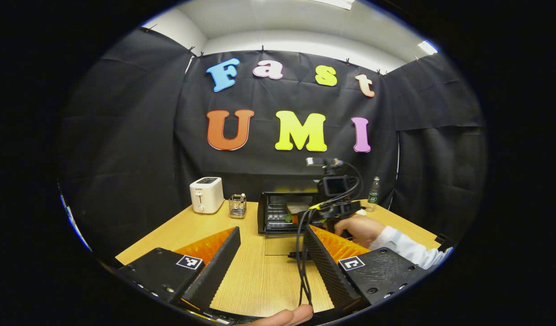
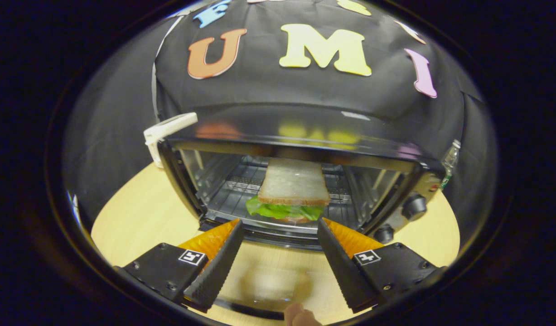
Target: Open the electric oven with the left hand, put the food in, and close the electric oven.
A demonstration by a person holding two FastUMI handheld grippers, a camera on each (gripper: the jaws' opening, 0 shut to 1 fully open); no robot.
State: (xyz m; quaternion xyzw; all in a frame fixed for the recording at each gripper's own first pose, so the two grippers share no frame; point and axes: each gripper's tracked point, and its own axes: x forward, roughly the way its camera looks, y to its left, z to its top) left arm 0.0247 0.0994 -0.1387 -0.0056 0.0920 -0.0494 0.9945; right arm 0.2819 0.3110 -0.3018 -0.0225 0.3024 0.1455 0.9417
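Right gripper view: sandwich (image 2: 292, 190) in oven (image 2: 305, 131) (door open).

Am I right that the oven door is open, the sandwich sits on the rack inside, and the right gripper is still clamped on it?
Not quite. The right gripper is open, its fingers apart in front of the sandwich and not touching it, as the right gripper view shows. The oven door is open and the sandwich does sit on the rack.
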